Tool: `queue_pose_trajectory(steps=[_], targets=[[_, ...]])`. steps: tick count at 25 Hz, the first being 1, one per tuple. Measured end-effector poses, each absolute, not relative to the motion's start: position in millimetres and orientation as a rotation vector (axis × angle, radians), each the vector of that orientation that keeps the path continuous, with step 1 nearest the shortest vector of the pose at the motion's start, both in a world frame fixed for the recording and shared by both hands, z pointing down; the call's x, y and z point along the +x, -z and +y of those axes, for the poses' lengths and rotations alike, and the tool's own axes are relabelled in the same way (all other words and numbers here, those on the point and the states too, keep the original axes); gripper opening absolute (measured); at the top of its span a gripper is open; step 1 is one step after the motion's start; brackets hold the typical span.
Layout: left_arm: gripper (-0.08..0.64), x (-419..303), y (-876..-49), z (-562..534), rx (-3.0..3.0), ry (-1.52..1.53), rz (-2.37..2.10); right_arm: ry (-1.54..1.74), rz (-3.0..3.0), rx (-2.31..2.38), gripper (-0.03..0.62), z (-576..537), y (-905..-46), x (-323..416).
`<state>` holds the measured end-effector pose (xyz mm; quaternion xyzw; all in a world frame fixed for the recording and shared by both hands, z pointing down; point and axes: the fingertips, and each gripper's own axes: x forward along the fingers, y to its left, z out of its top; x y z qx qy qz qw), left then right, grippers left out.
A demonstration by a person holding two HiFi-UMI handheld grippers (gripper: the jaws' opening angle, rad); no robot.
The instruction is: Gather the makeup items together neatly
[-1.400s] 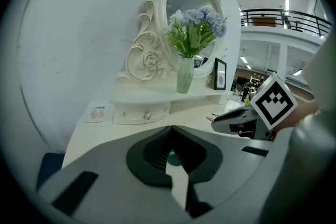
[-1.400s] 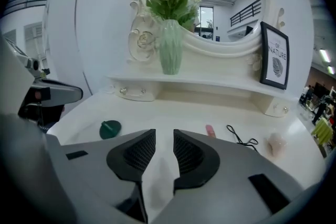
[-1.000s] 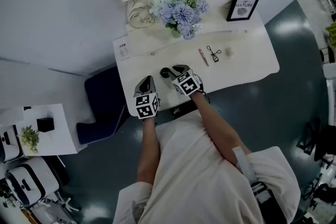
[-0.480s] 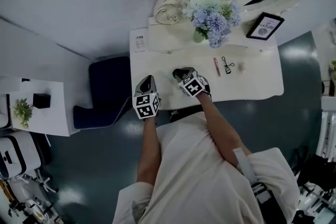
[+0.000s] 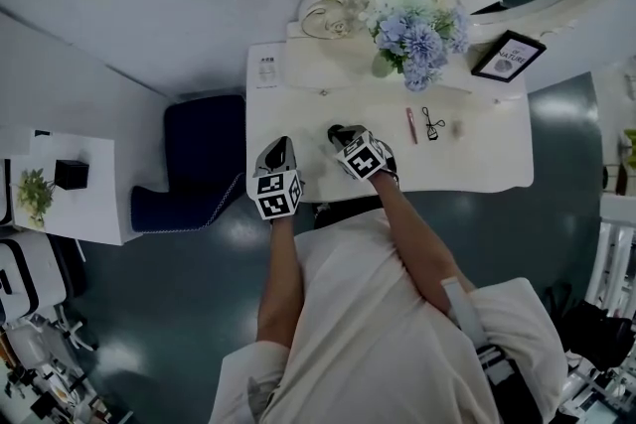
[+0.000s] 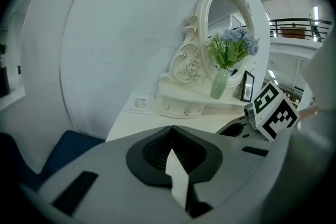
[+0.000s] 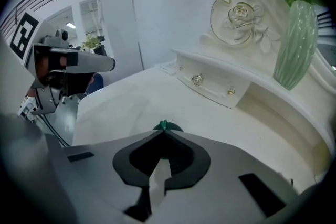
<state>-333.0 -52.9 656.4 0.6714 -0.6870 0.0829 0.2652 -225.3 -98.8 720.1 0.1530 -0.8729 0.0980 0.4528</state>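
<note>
White surface (image 5: pixel 487 164) carries the pink stick (image 5: pixel 410 125), eyelash curler (image 5: pixel 431 122) and small pale item (image 5: pixel 458 127) loose in front of the flower vase (image 5: pixel 384 65), nothing gathered yet, while the left claw (image 5: pixel 283 144) is clenched empty and the right claw (image 5: pixel 338 132) has just snapped shut on nothing.

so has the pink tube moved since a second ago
no, the pink tube still lies just left of the eyelash curler, in front of the flowers

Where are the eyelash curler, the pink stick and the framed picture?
eyelash curler (image 5: pixel 431 123), head view, its middle
pink stick (image 5: pixel 410 125), head view, its middle
framed picture (image 5: pixel 508 56), head view, its white centre
</note>
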Motion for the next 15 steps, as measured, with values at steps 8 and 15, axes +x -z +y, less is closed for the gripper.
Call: queue_pose_trajectory(steps=[8, 15], targets=[[0.014, -322.5, -652.7, -50.0, 1.857, -0.256, -1.831, -0.238, -2.197, 0.483, 0.041, -103.5, -704.3, -217.6], [0.014, -295.3, -649.7, -55.8, 1.936, -0.3, -1.769, -0.27, -2.203, 0.635, 0.041, -113.5, -692.0, -188.6]])
